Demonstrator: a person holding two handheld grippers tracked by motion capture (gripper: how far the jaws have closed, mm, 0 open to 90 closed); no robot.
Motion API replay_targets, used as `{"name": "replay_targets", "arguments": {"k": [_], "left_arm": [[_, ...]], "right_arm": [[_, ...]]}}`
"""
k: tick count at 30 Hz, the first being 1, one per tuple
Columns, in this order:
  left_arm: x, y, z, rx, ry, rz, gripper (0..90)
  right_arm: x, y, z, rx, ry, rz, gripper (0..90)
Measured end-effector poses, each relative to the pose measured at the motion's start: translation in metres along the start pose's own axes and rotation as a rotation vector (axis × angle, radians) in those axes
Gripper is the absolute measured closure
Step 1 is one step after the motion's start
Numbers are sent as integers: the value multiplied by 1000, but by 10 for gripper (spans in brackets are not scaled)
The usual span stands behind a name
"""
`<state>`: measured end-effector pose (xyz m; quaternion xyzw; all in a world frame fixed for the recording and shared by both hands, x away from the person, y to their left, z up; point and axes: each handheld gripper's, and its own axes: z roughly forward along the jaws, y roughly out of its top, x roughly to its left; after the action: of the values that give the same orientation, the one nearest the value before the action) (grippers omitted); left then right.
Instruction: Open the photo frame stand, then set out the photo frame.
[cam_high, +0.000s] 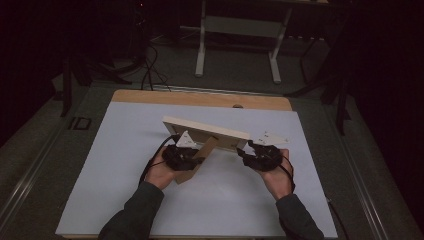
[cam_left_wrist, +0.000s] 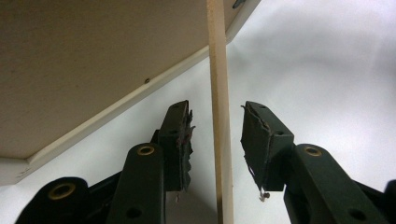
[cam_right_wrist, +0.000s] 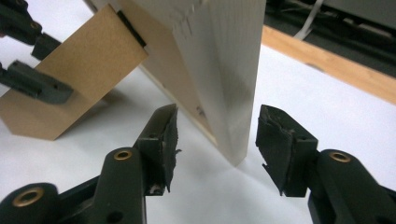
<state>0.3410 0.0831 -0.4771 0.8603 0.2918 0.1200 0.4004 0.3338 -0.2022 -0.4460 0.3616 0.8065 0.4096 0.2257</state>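
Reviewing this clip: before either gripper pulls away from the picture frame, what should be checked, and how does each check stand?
1. Left gripper pads clear of easel stand: ok, gaps on both sides.
2. Right gripper pads clear of picture frame corner: ok.
3. Stand swung out behind frame: ok.
4. Stand's foot on white board: cannot tell.
5. Frame stays upright unaided: cannot tell.

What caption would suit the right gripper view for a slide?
Open right gripper straddling the corner of a pale wooden picture frame, whose brown cardboard stand rests on the white table.
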Motion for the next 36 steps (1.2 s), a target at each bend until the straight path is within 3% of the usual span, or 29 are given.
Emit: {"name": "replay_targets", "arguments": {"k": [15,17,25,30,36], "left_arm": [[12,-9,-26,-86,-24,-76,600],[12,-10,-30,-82,0,-69,599],[13,-13,-38,-116,17,-84,593],[13,-13,-45,-141,102,-92,614],[19,-12,-53,-162,132,-131,642]], "right_arm": [[-14,-13,-9,46,28,10,439],[-15,-15,-9,55,29,6,457],[-18,-20,-12,65,45,8,527],[-23,-22,-11,83,45,12,610],[-29,-21,-11,76,3,56,719]]}}
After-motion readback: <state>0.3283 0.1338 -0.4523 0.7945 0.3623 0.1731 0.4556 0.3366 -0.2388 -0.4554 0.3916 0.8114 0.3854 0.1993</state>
